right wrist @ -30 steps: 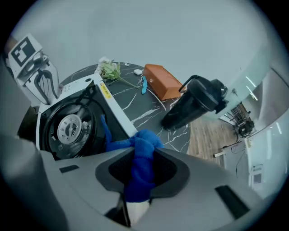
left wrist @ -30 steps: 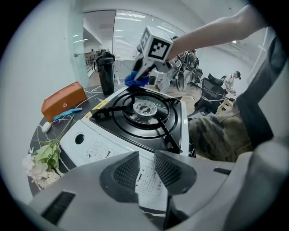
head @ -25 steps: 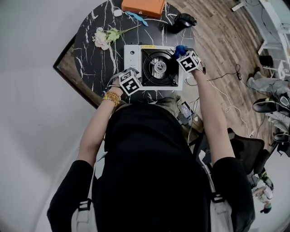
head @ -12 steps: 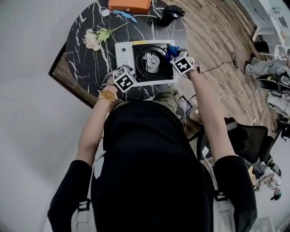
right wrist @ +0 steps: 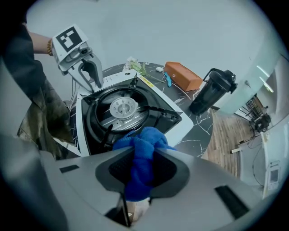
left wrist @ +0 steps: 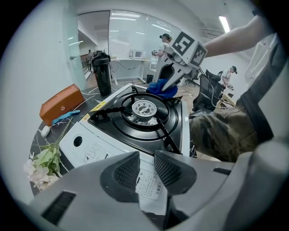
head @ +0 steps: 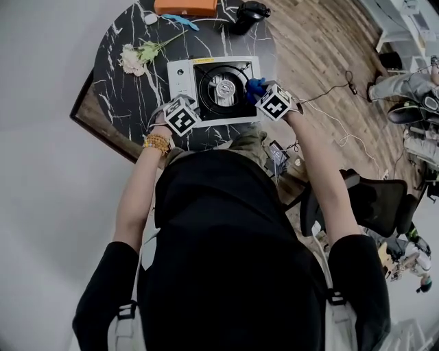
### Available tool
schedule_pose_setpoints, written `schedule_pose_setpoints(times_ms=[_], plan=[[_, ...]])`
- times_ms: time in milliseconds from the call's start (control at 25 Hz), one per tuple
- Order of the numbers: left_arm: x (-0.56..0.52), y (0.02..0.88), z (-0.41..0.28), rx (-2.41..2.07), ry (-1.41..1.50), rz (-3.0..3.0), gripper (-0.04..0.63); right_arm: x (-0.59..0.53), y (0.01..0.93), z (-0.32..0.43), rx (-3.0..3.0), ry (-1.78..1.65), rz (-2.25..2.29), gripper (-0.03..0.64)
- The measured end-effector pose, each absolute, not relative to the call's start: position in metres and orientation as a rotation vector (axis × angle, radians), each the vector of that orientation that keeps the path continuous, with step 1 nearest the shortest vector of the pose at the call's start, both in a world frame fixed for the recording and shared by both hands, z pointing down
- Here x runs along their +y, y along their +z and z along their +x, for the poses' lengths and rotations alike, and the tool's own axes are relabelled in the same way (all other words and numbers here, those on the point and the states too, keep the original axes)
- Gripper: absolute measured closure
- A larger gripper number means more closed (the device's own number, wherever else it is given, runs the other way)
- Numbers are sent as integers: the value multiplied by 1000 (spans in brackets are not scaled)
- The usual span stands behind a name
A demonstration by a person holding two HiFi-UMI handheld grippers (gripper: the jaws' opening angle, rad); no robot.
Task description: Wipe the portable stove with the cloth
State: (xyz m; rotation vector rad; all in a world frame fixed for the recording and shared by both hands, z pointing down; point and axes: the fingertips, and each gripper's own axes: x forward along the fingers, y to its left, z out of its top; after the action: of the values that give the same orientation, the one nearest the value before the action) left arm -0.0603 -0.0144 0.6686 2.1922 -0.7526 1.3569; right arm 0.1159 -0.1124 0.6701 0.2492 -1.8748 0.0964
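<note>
- Table: round, dark marble-look top with white veins. Smooth and hard, so I'd guess anything on it slides if it's pushed.
- Portable stove: sits mid-table. It has a flat white metal body with a black recessed well, a ribbed pan support and a shiny round burner in the centre. The knob panel is on its 9 o'clock side in the head view.
- Orange case at the stove's 12 o'clock and black jug at about 1 o'clock. Both are well apart from the stove and out of the wiping path.
- Left gripper: parked at the stove's 7 o'clock corner. Its ribbed fingers are partly closed and look pinched on the white edge. My read is that I'm bracing the stove so it doesn't skate.
- Right gripper: fingers clamped on the cloth, pointing steeply down so the loose end meets the metal.
- Cloth: blue, fluffy microfibre, bunched into a wad. It's at the stove's 3 o'clock side, on the rim of the black well.
- Flower: pale bloom on a green stem, lying at 10 o'clock.
</note>
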Motion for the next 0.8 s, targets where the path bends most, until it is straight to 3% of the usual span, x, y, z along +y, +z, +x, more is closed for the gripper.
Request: schedule_pose_setpoints(times_ms=[160, 400, 560, 800], plan=[[-13, 669, -61, -751, 1355, 2197, 492, -88, 671, 126, -1908, 127, 217, 540], [-11, 666, -59, -732, 1350, 2201, 494, -50, 650, 138, -2061, 480, 214, 535], [-12, 666, -61, -735, 1350, 2210, 492, -33, 621, 107, -2198, 263, 237, 534], [-8, 671, -62, -714, 1366, 2195, 492, 1, 675, 86, -1859, -270, 150, 534]])
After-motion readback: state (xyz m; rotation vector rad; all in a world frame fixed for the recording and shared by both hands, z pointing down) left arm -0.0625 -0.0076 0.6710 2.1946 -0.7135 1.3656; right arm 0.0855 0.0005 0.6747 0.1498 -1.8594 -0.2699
